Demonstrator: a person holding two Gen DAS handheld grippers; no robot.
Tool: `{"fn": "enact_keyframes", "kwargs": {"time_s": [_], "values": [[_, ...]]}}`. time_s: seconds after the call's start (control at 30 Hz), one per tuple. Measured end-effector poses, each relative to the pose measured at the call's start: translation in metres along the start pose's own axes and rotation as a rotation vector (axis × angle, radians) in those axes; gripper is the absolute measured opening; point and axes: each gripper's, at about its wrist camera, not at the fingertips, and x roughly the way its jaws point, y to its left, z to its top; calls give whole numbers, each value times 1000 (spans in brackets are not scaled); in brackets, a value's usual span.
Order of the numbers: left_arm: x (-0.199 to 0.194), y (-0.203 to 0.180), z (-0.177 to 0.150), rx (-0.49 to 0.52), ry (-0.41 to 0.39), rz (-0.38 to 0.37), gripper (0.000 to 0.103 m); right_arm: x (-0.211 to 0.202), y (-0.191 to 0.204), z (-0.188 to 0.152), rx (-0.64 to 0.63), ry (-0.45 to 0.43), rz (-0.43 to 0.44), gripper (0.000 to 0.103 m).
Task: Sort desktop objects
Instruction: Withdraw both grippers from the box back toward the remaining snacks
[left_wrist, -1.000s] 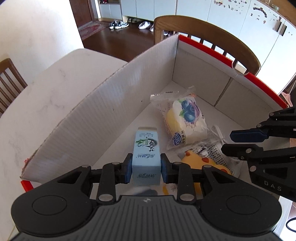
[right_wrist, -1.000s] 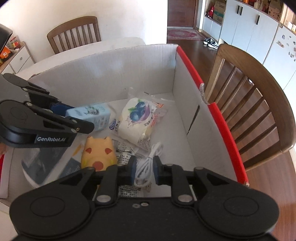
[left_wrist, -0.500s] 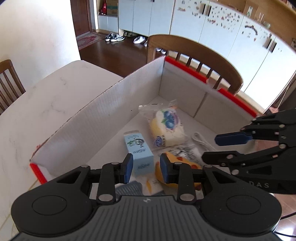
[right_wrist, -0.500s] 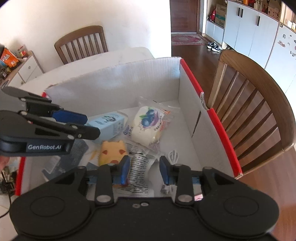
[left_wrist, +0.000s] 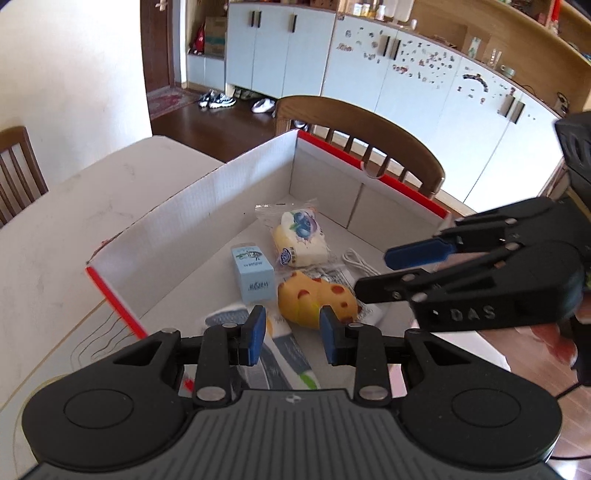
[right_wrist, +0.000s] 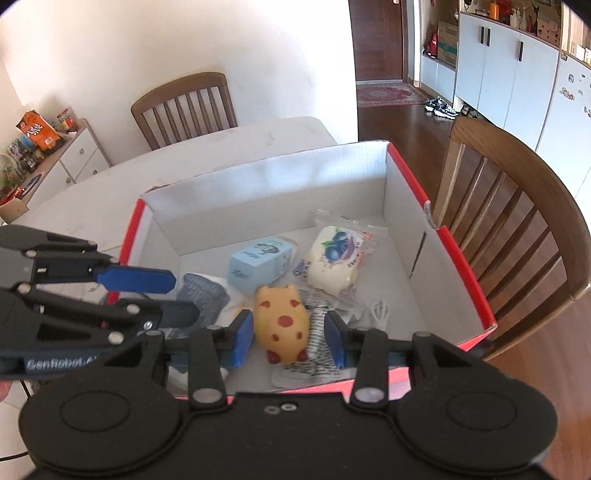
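Note:
A red-edged white cardboard box (left_wrist: 207, 206) (right_wrist: 266, 184) stands on the table. In it lie a light blue carton (left_wrist: 253, 275) (right_wrist: 258, 264), a blueberry bread packet (left_wrist: 299, 240) (right_wrist: 334, 258), a yellow spotted pig toy (left_wrist: 317, 297) (right_wrist: 282, 325), a white cable (left_wrist: 360, 262) (right_wrist: 380, 312), a printed foil packet (right_wrist: 317, 354) and grey-white cloth (left_wrist: 277, 354) (right_wrist: 201, 295). My left gripper (left_wrist: 291, 334) is open and empty above the box's near end. My right gripper (right_wrist: 290, 343) is open and empty above the pig toy; it also shows in the left wrist view (left_wrist: 399, 269).
Wooden chairs stand behind the box (left_wrist: 354, 147) (right_wrist: 517, 221) and at the table's far side (right_wrist: 184, 107). The white table top (left_wrist: 74, 206) extends left of the box. A side cabinet with snacks (right_wrist: 48, 147) stands by the wall.
My left gripper let go of the blue carton, my right let go of the white cable. Both opened and pulled back and up from the box.

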Motion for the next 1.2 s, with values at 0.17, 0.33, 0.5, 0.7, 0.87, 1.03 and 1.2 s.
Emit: {"fn": "enact_keyframes", "kwargs": {"time_s": [0.17, 0.33, 0.5, 0.7, 0.87, 1.03, 1.2], "values": [[-23, 0, -18, -10, -35, -8, 30, -3, 13, -8, -5, -1, 0, 42], [-46, 7, -40, -23, -55, -5, 30, -9, 31, -16, -8, -23, 6, 54], [-63, 20, -56, -38, -79, 5, 30, -12, 51, -18, -14, -31, 14, 56], [-80, 34, -75, -59, -97, 2, 30, -11, 74, -21, -11, -34, 20, 59], [-93, 49, -92, -85, -110, 3, 30, -11, 93, -27, -9, -45, 21, 65], [-105, 63, -110, -108, -128, -2, 68, -10, 111, -34, -16, -44, 20, 69], [-113, 74, -125, -135, -136, -1, 72, -10, 127, -39, -15, -51, 20, 74]]}}
